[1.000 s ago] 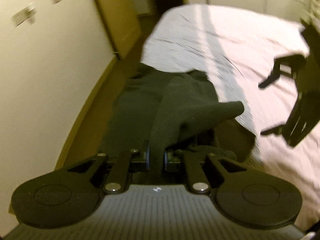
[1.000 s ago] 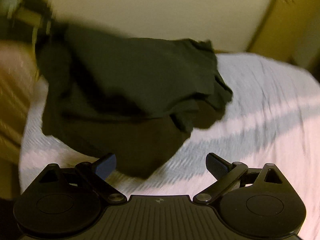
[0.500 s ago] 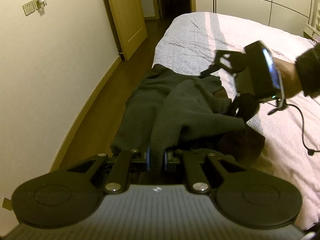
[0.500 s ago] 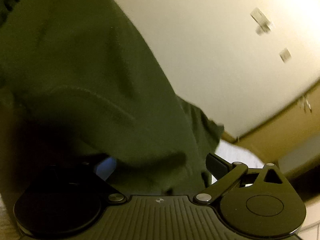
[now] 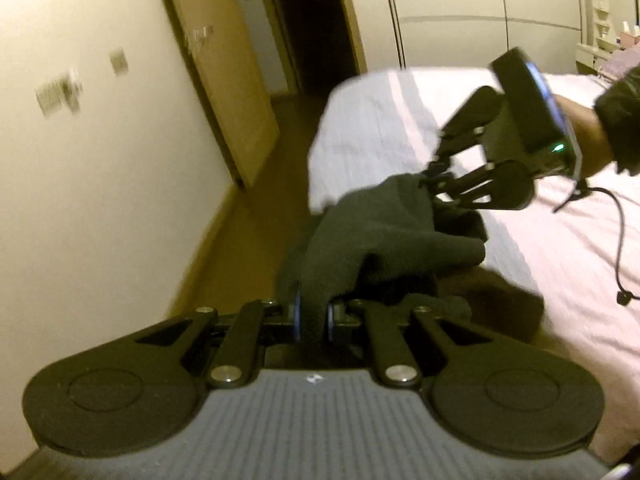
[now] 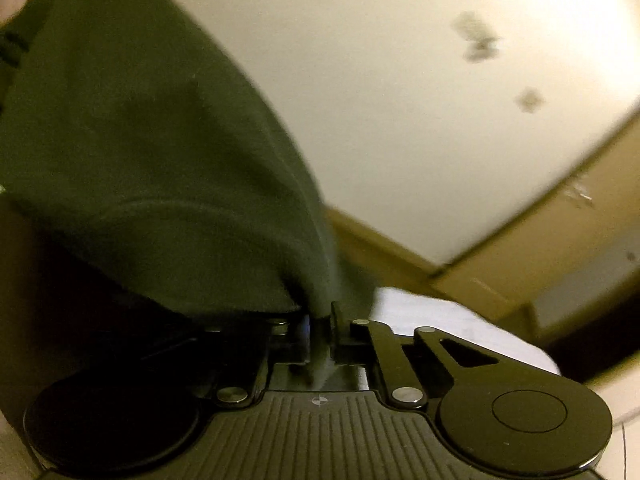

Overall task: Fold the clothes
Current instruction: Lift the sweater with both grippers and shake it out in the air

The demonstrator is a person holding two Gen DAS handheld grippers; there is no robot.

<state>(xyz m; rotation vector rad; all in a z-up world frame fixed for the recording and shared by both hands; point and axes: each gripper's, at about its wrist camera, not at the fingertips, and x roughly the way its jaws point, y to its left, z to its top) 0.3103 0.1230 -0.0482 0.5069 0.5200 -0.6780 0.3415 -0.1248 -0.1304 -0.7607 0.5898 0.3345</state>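
Both tongs, the left gripper (image 5: 314, 316) and right gripper (image 6: 320, 320), pinch the dark garment (image 5: 384, 232) near the bed (image 5: 540, 240) edge; next, probably lift and spread it.

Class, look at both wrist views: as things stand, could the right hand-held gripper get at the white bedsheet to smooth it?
Probably not yet. The right hand-held gripper is shut on the dark green garment, which the left hand-held gripper also grips. The bedsheet lies open beyond, but the right one must release first.

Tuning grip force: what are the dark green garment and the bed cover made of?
Dark green garment: looks like thick, matte knit or fleece; it drapes in soft rounded folds, no sheen. Pale striped bed cover: seems a thin woven cotton-like fabric, matte; blur leaves the weave uncertain.
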